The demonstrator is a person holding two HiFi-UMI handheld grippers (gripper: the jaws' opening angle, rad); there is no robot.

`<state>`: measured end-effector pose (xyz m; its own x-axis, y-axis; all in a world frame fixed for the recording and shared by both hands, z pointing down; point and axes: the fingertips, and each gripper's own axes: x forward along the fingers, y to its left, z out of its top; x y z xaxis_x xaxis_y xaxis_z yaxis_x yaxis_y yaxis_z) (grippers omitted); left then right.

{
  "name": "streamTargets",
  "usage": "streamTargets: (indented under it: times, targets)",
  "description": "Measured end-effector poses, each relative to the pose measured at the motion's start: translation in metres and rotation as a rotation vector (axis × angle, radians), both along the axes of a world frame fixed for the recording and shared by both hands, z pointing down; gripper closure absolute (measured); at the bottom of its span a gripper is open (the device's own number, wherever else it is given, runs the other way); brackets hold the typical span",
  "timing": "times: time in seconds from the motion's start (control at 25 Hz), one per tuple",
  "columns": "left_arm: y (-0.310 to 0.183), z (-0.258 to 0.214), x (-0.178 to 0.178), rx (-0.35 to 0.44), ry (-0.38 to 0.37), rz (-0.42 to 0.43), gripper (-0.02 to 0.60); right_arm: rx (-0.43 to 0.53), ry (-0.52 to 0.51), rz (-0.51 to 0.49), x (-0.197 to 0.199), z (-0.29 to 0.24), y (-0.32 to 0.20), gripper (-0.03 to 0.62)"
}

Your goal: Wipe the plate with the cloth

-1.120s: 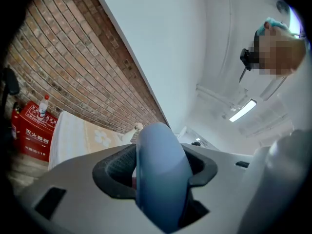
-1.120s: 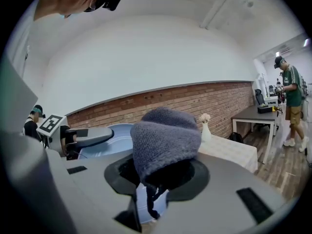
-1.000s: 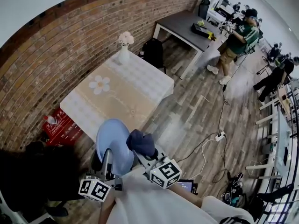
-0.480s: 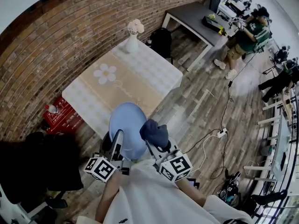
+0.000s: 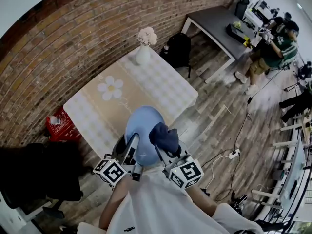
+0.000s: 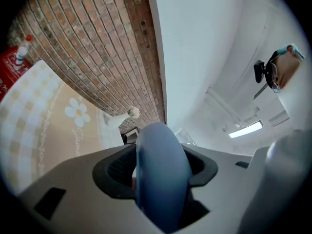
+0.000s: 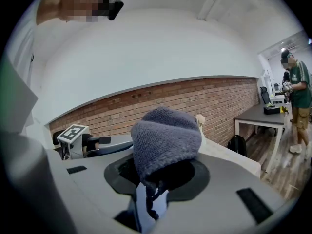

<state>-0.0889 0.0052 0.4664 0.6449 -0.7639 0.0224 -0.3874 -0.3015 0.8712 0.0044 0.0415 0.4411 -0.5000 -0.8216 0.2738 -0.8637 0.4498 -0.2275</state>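
we look down on a table [image 5: 161, 89] with a checked cover and a printed daisy [image 5: 110, 87], set against a brick wall [image 5: 73, 38]. nearer us, the left gripper [image 5: 129, 145] is clamped on the rim of a pale blue plate [image 5: 142, 128], which stands edge-on between its jaws. the right gripper [image 5: 165, 152] pinches a dark blue knitted cloth [image 5: 165, 135], which rests against the plate's right side. compared with a second ago, the plate, cloth and both grippers sit higher in the head view, now overlapping the table's near edge. the script beside the daisy is too small to read.
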Motion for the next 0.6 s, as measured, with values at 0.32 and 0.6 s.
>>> streamTargets:
  times: [0.32,0.6]
  targets:
    - [-0.094,-0.017,0.067,-0.029,0.139,-0.057,0.322,0.011,-0.023,-0.179,0.048,-0.017,-0.105,0.462]
    - [-0.114,-0.006,0.081,-0.12,0.201,-0.124,0.322,0.07,0.013,-0.263,0.064,-0.037,-0.147,0.462]
